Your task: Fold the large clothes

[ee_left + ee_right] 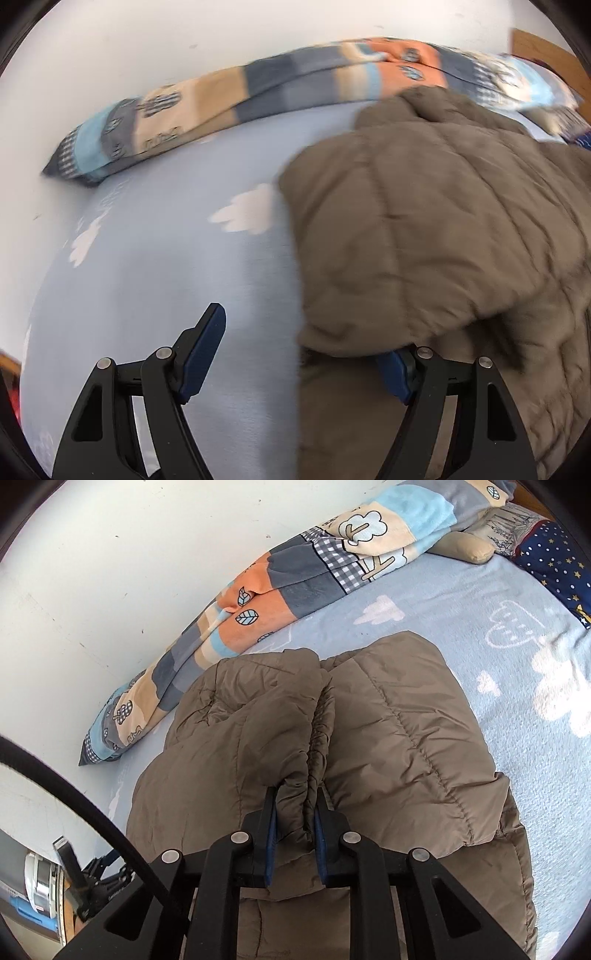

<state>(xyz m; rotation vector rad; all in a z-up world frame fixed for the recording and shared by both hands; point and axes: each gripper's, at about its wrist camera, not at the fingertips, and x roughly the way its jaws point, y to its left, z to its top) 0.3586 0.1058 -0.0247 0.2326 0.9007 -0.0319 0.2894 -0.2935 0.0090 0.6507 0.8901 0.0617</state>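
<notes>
Right hand-held gripper (295,805) clamped on quilted jacket (388,738) (blue cloud-print bedsheet (517,664), white wall (110,572))

Counted: one brown quilted jacket (388,738); one patchwork blanket (295,587); one light-blue bedsheet (535,775); one navy starred pillow (557,561); one beige stuffed item (469,550); two grippers, left (303,350) and right (295,834).

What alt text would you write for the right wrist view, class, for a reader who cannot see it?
The right gripper is shut on a bunched fold of a brown quilted jacket spread on a light blue bed sheet. A patchwork blanket lies rolled along the white wall behind.
</notes>
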